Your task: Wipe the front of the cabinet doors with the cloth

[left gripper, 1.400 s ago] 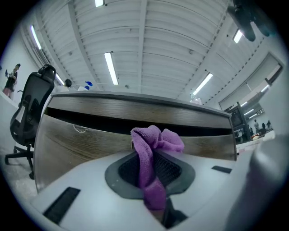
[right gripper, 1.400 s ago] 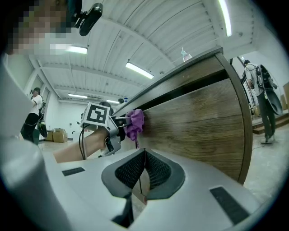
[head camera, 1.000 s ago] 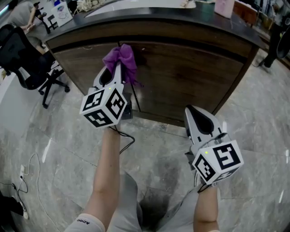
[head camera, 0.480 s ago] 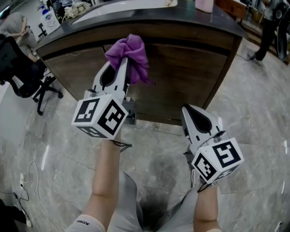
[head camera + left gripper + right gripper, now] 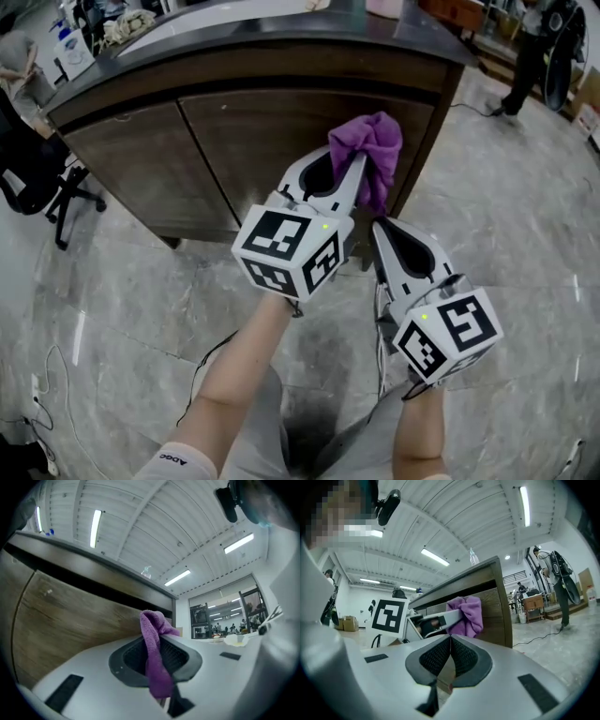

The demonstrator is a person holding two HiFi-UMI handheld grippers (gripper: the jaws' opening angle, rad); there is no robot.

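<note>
Purple cloth [image 5: 367, 150] is pinched in my L gripper [image 5: 354, 173]: jaws clamped down on it, one fold running btwn the pads and a bunch sticking out past the tips. L arm reaches fwd and across to the right, so the bunch sits at the upper right of the right-hand cabinet door [image 5: 281, 131], close to the cabinet's right corner. Can't confirm cloth-to-wood contact from any view.

R gripper [image 5: 390, 232] is lower, just beside L, jaws fully together w/ nothing btwn them, aimed at the same corner. Its own view shows the cloth and L's jaws in front of the wood.

Further out, the left-hand door [image 5: 131, 155] is well apart from the cloth. Dark countertop [image 5: 234, 37] overhangs both doors. Grey marble-look floor [image 5: 525, 244] all round. Black office chair [image 5: 33, 164] off to the left, and a person [image 5: 530, 42] standing at far right in the background.
</note>
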